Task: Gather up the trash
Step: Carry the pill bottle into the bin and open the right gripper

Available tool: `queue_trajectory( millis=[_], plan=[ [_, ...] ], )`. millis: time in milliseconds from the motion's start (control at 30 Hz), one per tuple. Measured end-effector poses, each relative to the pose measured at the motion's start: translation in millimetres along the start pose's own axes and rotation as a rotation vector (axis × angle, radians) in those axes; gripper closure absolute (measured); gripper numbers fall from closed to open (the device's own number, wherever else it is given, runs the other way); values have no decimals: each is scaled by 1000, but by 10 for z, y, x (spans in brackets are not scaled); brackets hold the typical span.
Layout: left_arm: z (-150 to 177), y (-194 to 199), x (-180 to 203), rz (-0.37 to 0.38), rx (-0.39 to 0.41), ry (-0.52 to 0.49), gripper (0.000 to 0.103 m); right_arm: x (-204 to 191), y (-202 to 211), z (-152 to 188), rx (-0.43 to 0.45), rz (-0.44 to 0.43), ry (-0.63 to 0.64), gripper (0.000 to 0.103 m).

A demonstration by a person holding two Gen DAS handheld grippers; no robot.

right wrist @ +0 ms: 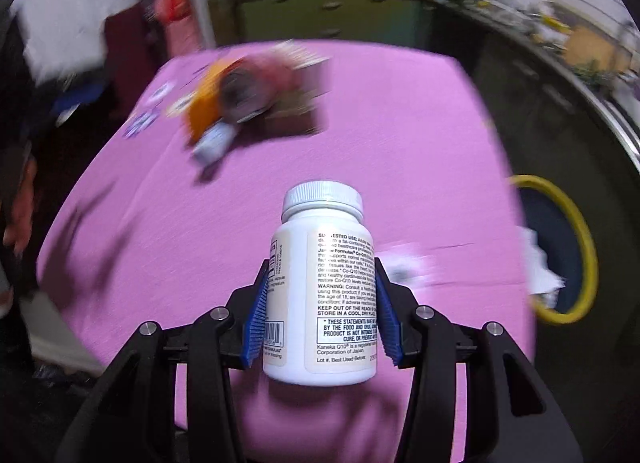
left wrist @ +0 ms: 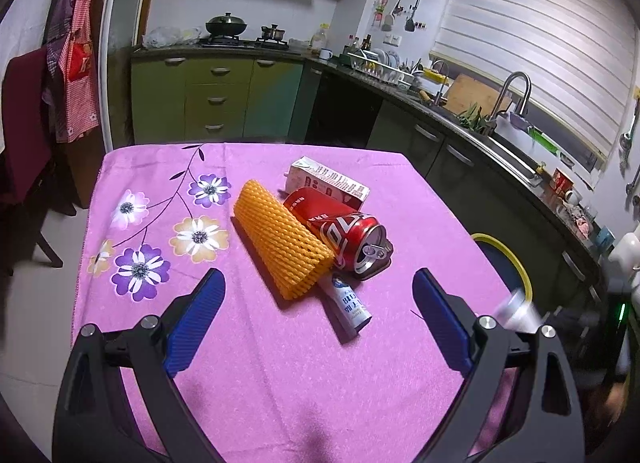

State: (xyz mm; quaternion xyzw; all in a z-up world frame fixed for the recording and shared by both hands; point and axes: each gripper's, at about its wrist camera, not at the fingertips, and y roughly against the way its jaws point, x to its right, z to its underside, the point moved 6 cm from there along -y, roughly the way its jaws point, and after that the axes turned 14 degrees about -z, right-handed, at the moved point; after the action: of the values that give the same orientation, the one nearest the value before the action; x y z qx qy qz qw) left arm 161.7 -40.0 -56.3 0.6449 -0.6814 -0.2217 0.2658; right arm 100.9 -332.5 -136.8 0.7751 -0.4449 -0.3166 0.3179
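Nearest to me: white pill bottle, clamped between the right gripper blue pads, lifted over the pink tablecloth.
Bottle axis: long axis runs 6 to 12 o'clock, cap toward 12.
Right tongs: partly closed, gripping the bottle at mid-label.
Left tongs: left gripper wide open, I hold nothing, above the cloth.
Only left view shows sharply: orange foam net, red can lying with its mouth toward 5 o'clock, carton, small white tube.
Both views: yellow-rimmed bin at 3 o'clock off the table edge; the right view shows white paper inside.
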Motion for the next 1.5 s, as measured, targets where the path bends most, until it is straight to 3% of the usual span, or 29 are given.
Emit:
queue_trajectory(
  millis=[133, 233, 333, 533, 900, 967, 1033, 1267, 1500],
  plan=[
    [-3, -28, 21, -7, -5, -1, 13, 895, 399, -199, 75, 178, -103, 56],
    [6, -55, 54, -17, -13, -8, 13, 1607, 453, -262, 63, 280, -189, 56],
    [12, -78, 78, -33, -22, -17, 13, 2184, 343, -262, 19, 328, -253, 56],
    [20, -148, 60, -76, -45, -21, 13, 2804, 72, -265, -48, 365, -310, 56],
    [59, -280, 134, -82, -84, -52, 13, 3076, -230, -174, -97, 346, -354, 56],
    [61, -297, 142, -82, -88, -56, 13, 3115, -262, -170, -100, 343, -357, 38],
    [64, -313, 138, -85, -91, -58, 13, 3122, -239, -195, -87, 356, -351, 36],
    [34, -453, 108, -117, -103, -72, 13, 2874, -100, -261, -39, 326, -330, 36],
    [80, -793, 178, -136, -129, -149, 13, 2575, -35, -297, -9, 279, -292, 36]
  ],
)
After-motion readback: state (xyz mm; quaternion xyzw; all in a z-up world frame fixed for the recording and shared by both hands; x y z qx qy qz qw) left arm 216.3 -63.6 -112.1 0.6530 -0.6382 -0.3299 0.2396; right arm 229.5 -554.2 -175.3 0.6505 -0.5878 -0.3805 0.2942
